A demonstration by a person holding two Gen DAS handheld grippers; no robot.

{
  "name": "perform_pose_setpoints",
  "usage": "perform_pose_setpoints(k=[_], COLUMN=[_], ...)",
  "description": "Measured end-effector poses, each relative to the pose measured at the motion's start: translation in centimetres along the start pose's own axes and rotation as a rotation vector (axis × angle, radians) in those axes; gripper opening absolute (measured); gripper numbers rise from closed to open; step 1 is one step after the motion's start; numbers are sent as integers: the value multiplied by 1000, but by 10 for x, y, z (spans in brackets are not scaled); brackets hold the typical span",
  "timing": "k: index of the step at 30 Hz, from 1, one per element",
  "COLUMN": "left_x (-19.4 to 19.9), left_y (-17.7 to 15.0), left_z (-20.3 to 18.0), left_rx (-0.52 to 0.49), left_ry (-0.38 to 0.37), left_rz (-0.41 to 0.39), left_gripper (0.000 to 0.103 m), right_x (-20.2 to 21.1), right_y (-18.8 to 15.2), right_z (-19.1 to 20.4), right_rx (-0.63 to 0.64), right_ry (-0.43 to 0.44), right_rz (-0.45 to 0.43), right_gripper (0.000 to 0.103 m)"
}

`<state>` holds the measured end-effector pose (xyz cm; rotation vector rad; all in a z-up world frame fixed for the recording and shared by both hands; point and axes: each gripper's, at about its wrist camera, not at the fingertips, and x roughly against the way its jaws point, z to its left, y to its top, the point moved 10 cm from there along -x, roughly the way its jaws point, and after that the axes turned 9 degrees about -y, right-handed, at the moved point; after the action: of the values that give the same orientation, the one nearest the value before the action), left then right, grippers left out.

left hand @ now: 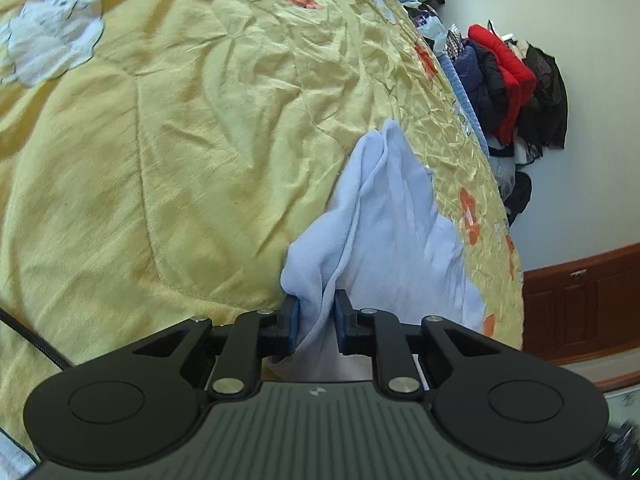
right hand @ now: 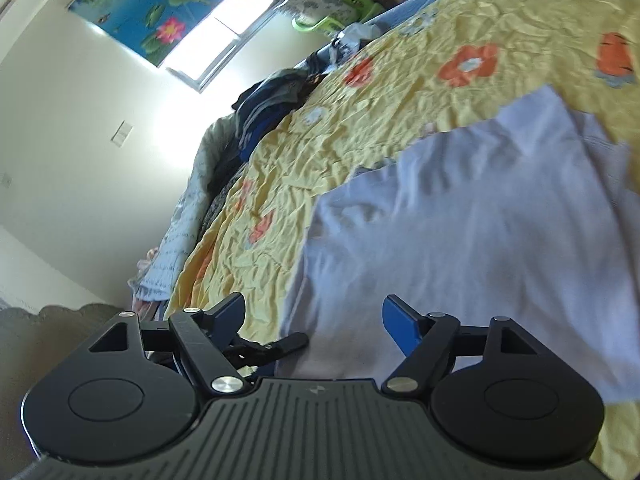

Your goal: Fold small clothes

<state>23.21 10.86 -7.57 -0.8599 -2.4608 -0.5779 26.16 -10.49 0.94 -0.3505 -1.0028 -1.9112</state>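
While left tool [left hand: 316,322] pinches pale blue garment [left hand: 396,216] | right tool [right hand: 314,320] spread wide, holding nothing

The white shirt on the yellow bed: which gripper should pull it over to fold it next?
Probably the left. The left gripper is already pinched on the white shirt's bunched edge, while the right gripper is open above the cloth, gripping nothing.

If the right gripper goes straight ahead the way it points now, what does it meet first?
Most likely the pale blue garment: it fills the view ahead of the open right gripper, lying on the yellow quilt. Depth is unclear.
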Motion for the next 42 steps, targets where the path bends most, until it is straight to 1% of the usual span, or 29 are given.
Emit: perform_pose_setpoints(k=[2,4,5,6,8,10,11,12,14,16,18,19,21,22,23,24,25,26,27,29,32,35,36,37,38,39,40,41,42], left_x=[-2,-2,-3,-4,-4,-4,-4,-4,-6,-11,-13,-14,-17,-18,-18,-19,-20,-21,-22,-22,-13,4,11,17,23,28,32,35,37], left_y=[-1,-5,-6,-8,-13,-22,-27,-33,-42,-48,-53,-55,-59,-61,-63,-64,-65,-66,-66,-65,-67,-76,-77,-78,-78,-76,-73,-71,-70], left_z=[-6,-12,-15,-20,-36,-55,-64,-72,-83,-91,-97,-100,-105,-107,-108,-109,-109,-108,-108,-109,-114,-118,-117,-115,-113,-111,-109,-108,-110], left_rx=[-70,-154,-189,-230,-342,-484,-555,-611,-694,-756,-800,-812,-827,-838,-851,-864,-870,-870,-870,-870,-886,-961,-982,-992,-993,-984,-971,-964,-968], left_ry=[35,90,109,136,178,190,209,214,225,232,234,231,218,216,216,217,219,219,220,213,148,30,1,-14,-18,-18,-13,-5,3], left_rz=[-1,-4,-8,-16,-44,-75,-98,-115,-136,-148,-158,-161,-155,-154,-157,-159,-159,-156,-154,-155,-170,-171,-169,-159,-150,-147,-145,-150,-160], left_gripper=[17,10,9,8,8,7,7,7,7,7,7,7,7,7,7,7,7,7,8,8,10,13,17,26,33,53,74,79,80], right_x=[-14,-33,-45,-59,-85,-106,-113,-120,-131,-139,-145,-147,-147,-148,-147,-148,-148,-148,-146,-141,-134,-117,-109,-100,-90,-78,-66,-55,-47], right_y=[6,12,15,17,21,25,27,27,23,19,12,10,8,5,3,2,0,-2,-1,3,11,22,28,34,40,44,49,52,55], right_z=[11,21,26,31,39,47,52,57,63,64,63,62,60,59,57,55,50,46,44,40,37,28,24,19,14,7,-1,-11,-25], right_rx=[35,79,97,112,151,192,210,234,284,338,381,398,438,456,469,490,514,523,520,505,469,399,360,326,302,288,283,279,265], right_ry=[-1,-18,-22,-30,-72,-107,-118,-131,-175,-223,-254,-274,-302,-309,-317,-329,-352,-362,-351,-324,-263,-200,-168,-140,-120,-105,-98,-99,-114], right_rz=[38,106,145,199,296,365,396,432,500,550,598,611,625,631,633,639,646,649,641,620,570,525,508,488,469,453,440,428,418], right_gripper=[83,84,85,84,82,80,80,80,80,80,77,75,65,62,53,46,45,34,26,18,14,13,13,13,12,12,12,12,12])
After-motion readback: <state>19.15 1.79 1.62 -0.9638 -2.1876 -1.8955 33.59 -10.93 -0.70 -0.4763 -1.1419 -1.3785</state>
